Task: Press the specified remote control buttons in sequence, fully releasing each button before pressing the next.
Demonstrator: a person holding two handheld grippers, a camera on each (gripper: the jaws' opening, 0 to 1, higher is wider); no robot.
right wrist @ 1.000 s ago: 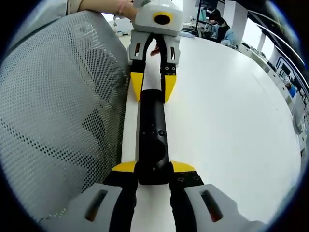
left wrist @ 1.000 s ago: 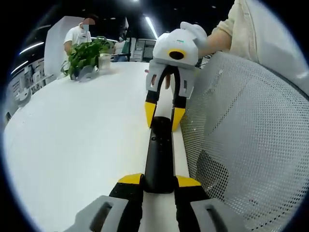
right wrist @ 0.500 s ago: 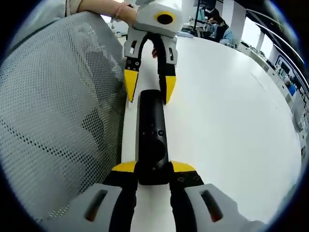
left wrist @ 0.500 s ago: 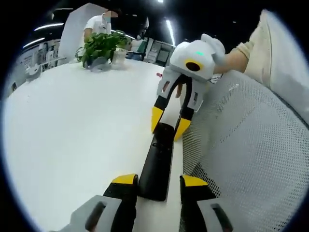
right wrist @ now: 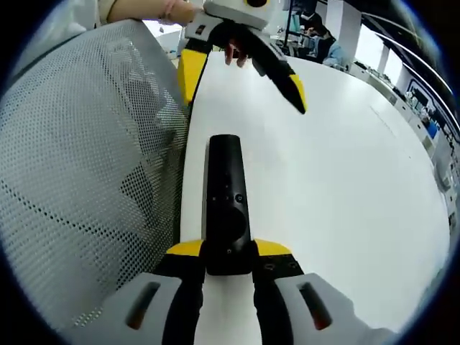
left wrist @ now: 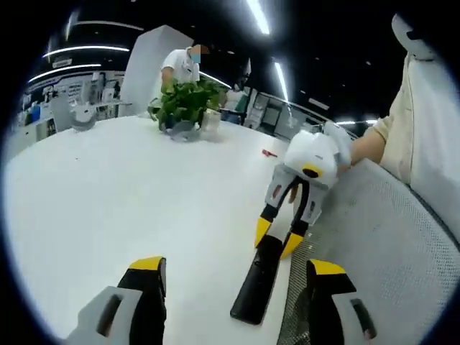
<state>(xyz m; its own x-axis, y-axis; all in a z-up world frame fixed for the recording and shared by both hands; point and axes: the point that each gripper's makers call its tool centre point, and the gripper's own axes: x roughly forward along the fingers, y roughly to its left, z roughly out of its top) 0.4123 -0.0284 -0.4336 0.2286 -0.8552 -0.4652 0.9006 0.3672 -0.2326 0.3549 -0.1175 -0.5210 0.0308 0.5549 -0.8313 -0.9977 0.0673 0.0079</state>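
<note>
Remote control (right wrist: 227, 208) lies flat on the white tabletop (right wrist: 345, 180) beside a grey mesh chair back (right wrist: 86, 144), its near end pinched between the jaws of our right claw (right wrist: 228, 251). Our left claw (left wrist: 230, 277) hangs spread wide, clear of its far end. It is a slim black bar with small buttons along its face.

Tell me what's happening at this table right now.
A person is working a black remote control on a white table with two handheld grippers. The right gripper is shut on the remote's near end, pinning it by the table edge next to a mesh chair back. The left gripper hangs open above the remote's far end, touching nothing. No jaw is pressing a button now.
</note>
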